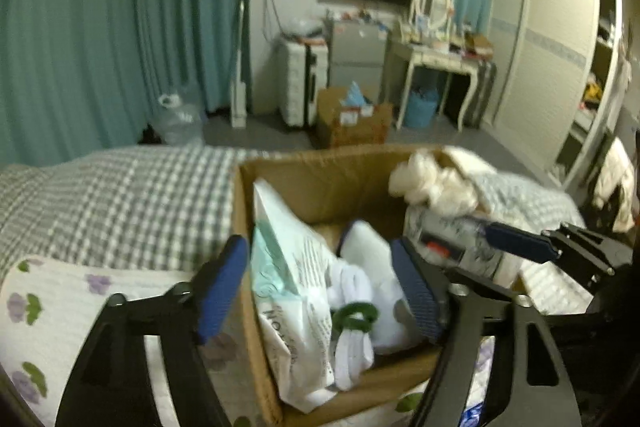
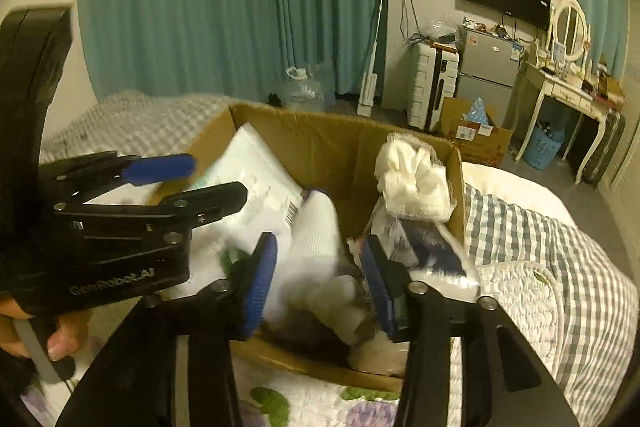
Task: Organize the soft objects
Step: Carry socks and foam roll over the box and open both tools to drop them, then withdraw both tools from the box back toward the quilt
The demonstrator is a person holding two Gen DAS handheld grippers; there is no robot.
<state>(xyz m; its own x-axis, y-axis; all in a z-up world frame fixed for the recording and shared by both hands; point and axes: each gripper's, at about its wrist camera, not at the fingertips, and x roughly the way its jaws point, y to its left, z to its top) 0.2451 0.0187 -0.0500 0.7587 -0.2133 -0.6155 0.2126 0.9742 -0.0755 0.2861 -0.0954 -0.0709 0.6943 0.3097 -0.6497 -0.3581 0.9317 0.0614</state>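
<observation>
An open cardboard box (image 1: 320,183) (image 2: 320,135) stands on the bed. Inside lie a white plastic mailer bag (image 1: 288,267) (image 2: 248,171), a white sock bundle with a green band (image 1: 354,319) (image 2: 316,227) and a printed packet (image 1: 452,239) (image 2: 412,239). A cream gauze cloth (image 1: 432,179) (image 2: 412,183) sits on the box's right rim. My left gripper (image 1: 320,291) (image 2: 192,175) is open over the box's near left corner, astride the mailer bag. My right gripper (image 2: 318,283) (image 1: 516,239) is open around the blurred sock bundle; I cannot tell if the pads touch it.
A checked bedsheet (image 1: 120,195) (image 2: 560,247) and a floral quilt (image 1: 48,299) (image 2: 312,403) surround the box. Beyond the bed are teal curtains (image 1: 100,27), a water jug (image 1: 180,115), a suitcase (image 1: 300,83), a floor box (image 1: 352,119), a dressing table (image 1: 436,59) and a wardrobe (image 1: 560,59).
</observation>
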